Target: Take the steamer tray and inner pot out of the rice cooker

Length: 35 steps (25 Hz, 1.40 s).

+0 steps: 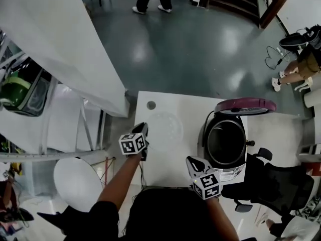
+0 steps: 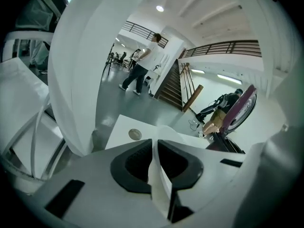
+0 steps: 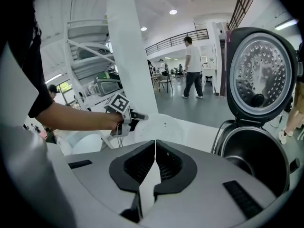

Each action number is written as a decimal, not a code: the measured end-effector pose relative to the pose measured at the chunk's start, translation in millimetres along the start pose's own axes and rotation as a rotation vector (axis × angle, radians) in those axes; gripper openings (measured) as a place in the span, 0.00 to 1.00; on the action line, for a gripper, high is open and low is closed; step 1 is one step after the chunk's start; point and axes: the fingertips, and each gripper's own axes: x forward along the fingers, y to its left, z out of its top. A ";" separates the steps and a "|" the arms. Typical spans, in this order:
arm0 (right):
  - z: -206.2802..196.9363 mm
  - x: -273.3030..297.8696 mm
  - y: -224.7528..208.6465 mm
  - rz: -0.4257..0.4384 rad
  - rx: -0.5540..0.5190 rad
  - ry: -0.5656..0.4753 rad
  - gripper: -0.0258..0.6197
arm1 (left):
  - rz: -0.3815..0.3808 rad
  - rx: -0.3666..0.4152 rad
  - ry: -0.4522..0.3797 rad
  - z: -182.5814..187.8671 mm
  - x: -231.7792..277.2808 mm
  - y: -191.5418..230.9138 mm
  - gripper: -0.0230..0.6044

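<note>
left claw (image 1: 142, 127): nearly shut, seems to pinch the rim of the tray (image 1: 168, 130), which is low over the table (image 1: 160, 167), left of the cooker (image 1: 233, 173).
right claw (image 1: 193, 160): shut, empty, near the cooker's front.
pot (image 1: 225, 143): in the cooker, lid up.
step: set the tray flat before letting go; then grip the pot's rim and lift straight up.

My left gripper (image 1: 142, 128) and right gripper (image 1: 193, 162): white shells, black ribbed pads (image 2: 137, 159) at the fingers, slim black slots further back. Behind the fingers each carries a cube (image 1: 133, 144) of black-and-white square markers. Black short sleeve (image 1: 103, 212) behind that
</note>
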 end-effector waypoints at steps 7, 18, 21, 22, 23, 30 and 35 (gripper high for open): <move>-3.8 3.9 -14.4 -0.072 0.036 0.030 0.05 | -0.006 -0.048 0.082 -25.5 42.7 27.3 0.08; -20.3 16.2 0.5 -0.071 0.050 0.114 0.05 | 0.003 -0.048 0.121 -46.7 67.3 58.1 0.08; -27.6 15.6 2.5 -0.076 0.052 0.135 0.05 | 0.009 -0.029 0.133 -53.6 71.1 63.0 0.08; -29.2 15.7 1.7 -0.078 0.054 0.139 0.05 | 0.009 -0.027 0.141 -55.9 73.1 63.9 0.08; -30.5 16.0 0.8 -0.079 0.056 0.142 0.05 | 0.010 -0.026 0.149 -57.9 75.1 64.3 0.08; -28.8 23.0 7.4 -0.054 0.084 0.132 0.05 | 0.038 0.007 0.160 -69.0 77.3 66.4 0.09; -18.1 24.1 11.0 -0.052 0.097 0.100 0.05 | 0.058 0.050 0.149 -67.9 73.4 69.2 0.09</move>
